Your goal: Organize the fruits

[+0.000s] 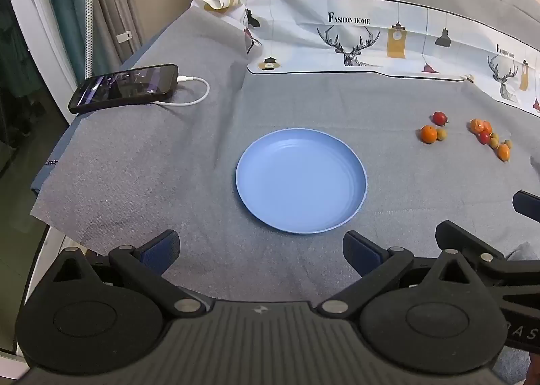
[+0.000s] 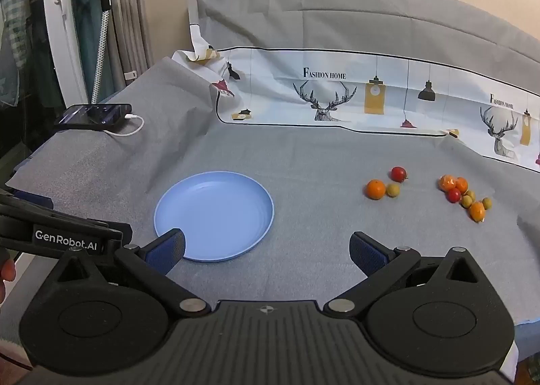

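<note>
A blue plate point(image 1: 301, 182) lies empty on the grey cloth; it also shows in the right wrist view point(image 2: 216, 216). Small fruits lie to its right in two groups: an orange point(image 2: 375, 189), a green fruit point(image 2: 393, 190) and a red tomato point(image 2: 398, 173); further right, a cluster of several orange, red and green fruits point(image 2: 464, 196). In the left wrist view they sit at far right point(image 1: 429, 134) point(image 1: 491, 138). My left gripper point(image 1: 260, 251) is open and empty, just in front of the plate. My right gripper point(image 2: 266, 251) is open and empty, right of the plate's near rim.
A black phone point(image 1: 125, 87) with a white charging cable point(image 1: 195, 94) lies at the far left of the cloth. A printed white cloth point(image 2: 354, 94) runs along the back. The table's left edge drops off near the phone. The left gripper's body point(image 2: 60, 236) shows at left in the right wrist view.
</note>
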A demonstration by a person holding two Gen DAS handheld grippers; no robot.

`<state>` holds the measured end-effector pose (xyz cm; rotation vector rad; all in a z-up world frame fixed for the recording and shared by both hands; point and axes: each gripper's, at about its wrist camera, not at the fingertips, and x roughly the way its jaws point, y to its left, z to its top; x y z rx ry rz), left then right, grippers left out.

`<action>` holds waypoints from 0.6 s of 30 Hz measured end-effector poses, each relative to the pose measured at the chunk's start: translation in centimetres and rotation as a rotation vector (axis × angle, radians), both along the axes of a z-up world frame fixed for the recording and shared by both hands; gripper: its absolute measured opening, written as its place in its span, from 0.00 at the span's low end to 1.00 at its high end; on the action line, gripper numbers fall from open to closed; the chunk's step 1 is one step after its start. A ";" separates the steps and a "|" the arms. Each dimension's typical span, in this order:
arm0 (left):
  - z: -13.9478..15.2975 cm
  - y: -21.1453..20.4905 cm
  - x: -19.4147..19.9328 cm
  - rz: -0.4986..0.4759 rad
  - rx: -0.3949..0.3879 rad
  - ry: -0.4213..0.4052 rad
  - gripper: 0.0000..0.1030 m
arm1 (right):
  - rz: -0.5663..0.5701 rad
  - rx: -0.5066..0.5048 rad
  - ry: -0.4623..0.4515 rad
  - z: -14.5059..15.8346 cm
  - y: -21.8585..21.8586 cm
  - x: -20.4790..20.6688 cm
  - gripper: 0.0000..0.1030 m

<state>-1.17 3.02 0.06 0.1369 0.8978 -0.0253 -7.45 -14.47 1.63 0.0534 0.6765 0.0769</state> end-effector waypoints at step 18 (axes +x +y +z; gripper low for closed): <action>-0.2 0.3 0.2 0.000 0.000 0.005 1.00 | -0.001 0.000 0.001 -0.2 0.1 0.1 1.00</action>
